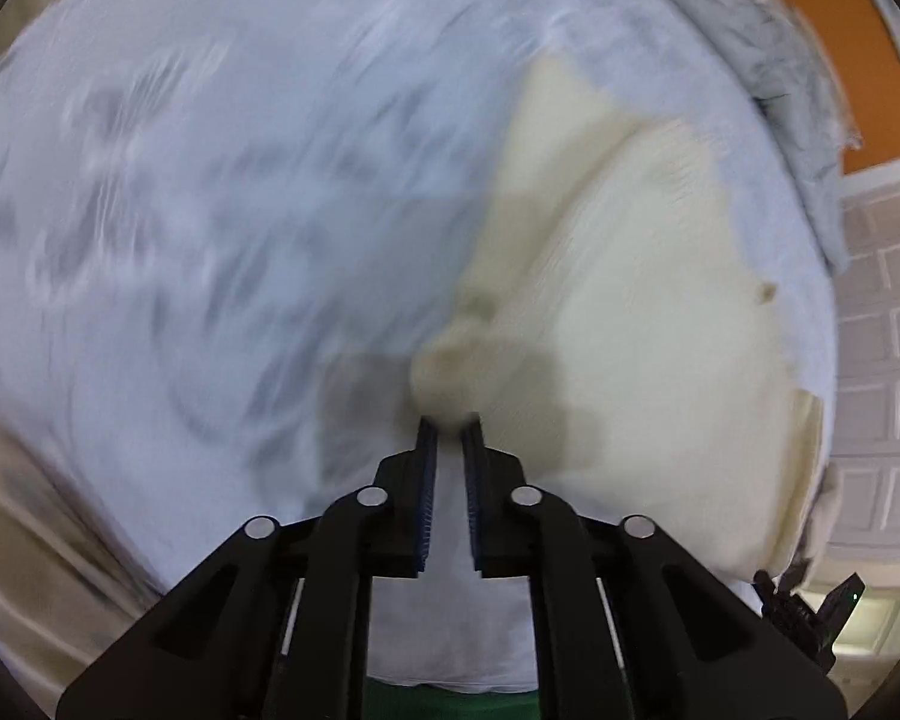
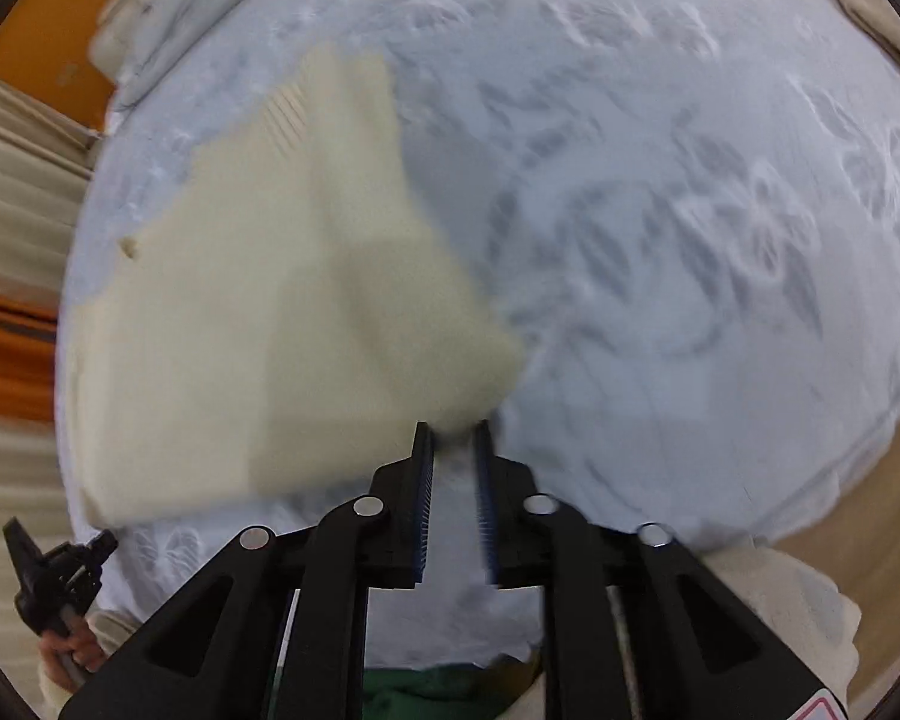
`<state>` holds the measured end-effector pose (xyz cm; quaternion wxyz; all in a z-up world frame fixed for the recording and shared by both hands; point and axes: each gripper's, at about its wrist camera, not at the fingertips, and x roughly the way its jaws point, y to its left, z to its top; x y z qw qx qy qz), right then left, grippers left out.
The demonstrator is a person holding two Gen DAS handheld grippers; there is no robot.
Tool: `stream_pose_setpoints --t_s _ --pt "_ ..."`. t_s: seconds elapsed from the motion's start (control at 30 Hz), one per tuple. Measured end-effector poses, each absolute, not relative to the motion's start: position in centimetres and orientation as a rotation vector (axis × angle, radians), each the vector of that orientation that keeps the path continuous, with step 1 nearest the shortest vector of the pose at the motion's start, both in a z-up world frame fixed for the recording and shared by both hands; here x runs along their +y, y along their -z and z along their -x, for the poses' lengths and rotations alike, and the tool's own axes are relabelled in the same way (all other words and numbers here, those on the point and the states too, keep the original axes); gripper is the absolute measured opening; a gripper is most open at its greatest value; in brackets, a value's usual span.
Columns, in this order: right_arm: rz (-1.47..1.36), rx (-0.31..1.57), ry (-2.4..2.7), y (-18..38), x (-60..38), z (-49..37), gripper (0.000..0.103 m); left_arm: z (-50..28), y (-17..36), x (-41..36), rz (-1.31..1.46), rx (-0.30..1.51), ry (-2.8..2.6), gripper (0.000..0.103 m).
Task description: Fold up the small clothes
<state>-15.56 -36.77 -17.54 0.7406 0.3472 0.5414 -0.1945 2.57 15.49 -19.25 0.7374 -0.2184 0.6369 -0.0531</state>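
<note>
The left gripper and right gripper each pinch a corner of the cream cloth. It lies nearly flat on the bedsheet. I think the folding has only begun.

A bed in a pale grey-patterned cover carried a cream garment spread across it, pillows at its far edge.

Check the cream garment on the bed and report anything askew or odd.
The cream garment lies skewed on the pale patterned bedspread, not squared. The corner at the left claw is bunched into a puckered lump. A small tab sticks out from one edge. No damage shows; both views are blurred.
</note>
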Motion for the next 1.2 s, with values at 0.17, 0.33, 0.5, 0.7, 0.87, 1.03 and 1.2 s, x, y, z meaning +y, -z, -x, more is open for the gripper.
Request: stream_pose_setpoints --t_s 0.17,0.33,0.5,0.7,0.87,1.03,1.2 --pt "-0.512 1.023 0.511 11.3 -37.5 13.9 0.066 -2.7 15.2 15.1 0.401 1.270 0.127 0.033" --pt "-0.524 0.990 0.364 11.0 -39.5 6.3 0.071 -8.1 9.3 10.7 0.235 1.033 0.234 0.090" --pt "-0.520 1.103 0.366 16.6 -40.0 -1.2 0.064 -17.0 15.1 5.1 0.170 1.172 0.262 0.080" --pt "-0.480 0.919 0.313 11.8 -38.8 0.1 0.007 -16.8 14.4 5.6 0.279 1.172 0.342 0.011" --pt "-0.516 0.966 0.342 14.4 -41.2 -3.1 0.008 -18.6 14.1 5.4 0.207 1.138 0.291 0.012" --pt "-0.572 1.044 0.403 17.9 -42.0 -3.4 0.028 -19.0 17.8 5.1 0.125 1.187 0.239 0.020" --pt "-0.428 0.908 0.305 10.4 -34.6 -0.6 0.028 -14.3 12.8 9.6 0.260 1.089 0.197 0.072"
